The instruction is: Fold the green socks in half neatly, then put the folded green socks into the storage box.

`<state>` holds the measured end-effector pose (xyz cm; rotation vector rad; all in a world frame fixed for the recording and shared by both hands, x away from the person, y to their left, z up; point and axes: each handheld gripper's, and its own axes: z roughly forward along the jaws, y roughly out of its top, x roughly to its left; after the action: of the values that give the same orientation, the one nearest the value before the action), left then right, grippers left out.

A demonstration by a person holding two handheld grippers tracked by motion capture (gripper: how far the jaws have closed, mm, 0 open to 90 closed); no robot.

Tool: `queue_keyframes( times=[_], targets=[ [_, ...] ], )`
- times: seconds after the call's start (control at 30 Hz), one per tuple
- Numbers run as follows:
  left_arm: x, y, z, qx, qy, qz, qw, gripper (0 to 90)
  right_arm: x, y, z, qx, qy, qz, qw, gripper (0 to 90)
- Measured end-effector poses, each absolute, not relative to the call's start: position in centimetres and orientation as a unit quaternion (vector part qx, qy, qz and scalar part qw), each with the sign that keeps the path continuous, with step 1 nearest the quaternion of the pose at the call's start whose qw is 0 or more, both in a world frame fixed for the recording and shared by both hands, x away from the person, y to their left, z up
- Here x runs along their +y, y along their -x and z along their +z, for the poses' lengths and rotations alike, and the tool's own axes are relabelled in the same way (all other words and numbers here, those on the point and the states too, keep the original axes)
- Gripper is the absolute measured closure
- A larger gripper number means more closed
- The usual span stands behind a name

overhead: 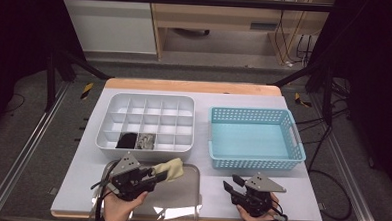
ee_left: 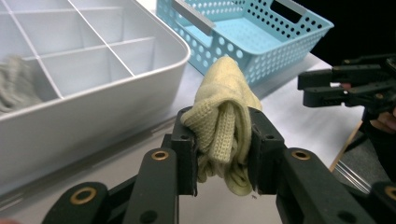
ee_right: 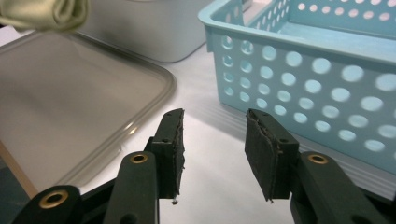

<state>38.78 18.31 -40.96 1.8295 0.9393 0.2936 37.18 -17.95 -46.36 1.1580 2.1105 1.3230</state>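
My left gripper (ee_left: 223,140) is shut on a rolled pale-yellow sock (ee_left: 226,105), which it holds in the air above the clear tray (overhead: 180,200) at the table's front; the same left gripper (overhead: 157,176) and sock (overhead: 170,168) appear from above. A white divided organizer (overhead: 146,122) sits behind it, with a black sock (overhead: 127,140) and a grey sock (overhead: 145,141) in two front cells. To the right stands an empty light-blue basket (overhead: 255,138). My right gripper (ee_right: 214,149) is open with nothing between its jaws, low over the table in front of the basket (ee_right: 308,88).
The clear tray (ee_right: 70,112) lies left of my right gripper, its rim close by. The organizer's white wall (ee_left: 93,102) stands just ahead of the held sock. The table's front edge (overhead: 214,220) runs right by both hands.
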Motion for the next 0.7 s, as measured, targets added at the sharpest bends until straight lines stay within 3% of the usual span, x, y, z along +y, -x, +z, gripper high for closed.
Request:
queue_keyframes(
  times=[0.7],
  targets=[
    [20.6,-41.8,-37.8,0.423,-0.74,0.151,0.501,67.1,-19.2,-36.6,-46.9,0.756,-0.417,0.463,0.2,54.6]
  ],
)
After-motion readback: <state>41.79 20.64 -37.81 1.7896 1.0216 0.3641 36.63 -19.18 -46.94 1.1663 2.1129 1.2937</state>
